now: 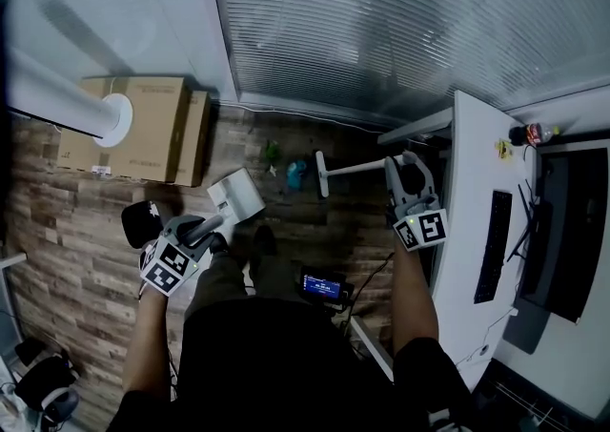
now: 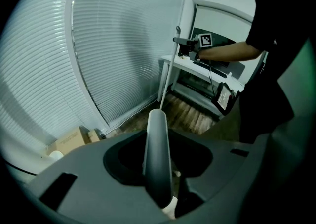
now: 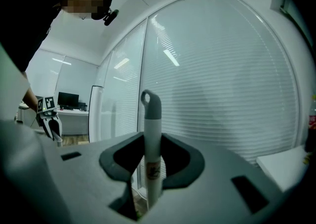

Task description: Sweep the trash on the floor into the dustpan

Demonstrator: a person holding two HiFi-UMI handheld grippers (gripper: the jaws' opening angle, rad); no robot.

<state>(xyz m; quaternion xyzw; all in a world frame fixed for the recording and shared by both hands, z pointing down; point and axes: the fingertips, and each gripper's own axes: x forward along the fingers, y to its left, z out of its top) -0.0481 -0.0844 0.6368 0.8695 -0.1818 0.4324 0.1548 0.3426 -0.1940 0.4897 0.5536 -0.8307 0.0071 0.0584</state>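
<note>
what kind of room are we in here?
Likely an office: a white desk with keyboard and monitor on the right, full-width window blinds, and cardboard boxes on a wood-look floor.

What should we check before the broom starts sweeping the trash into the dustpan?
1. Grip of right gripper on broom handle: ok.
2. Grip of left gripper on dustpan handle: ok.
3. The trash lies between broom head and dustpan: ok.
4. The dustpan rests flat on the floor: cannot tell.
5. The dustpan mouth faces the trash: cannot tell.
</note>
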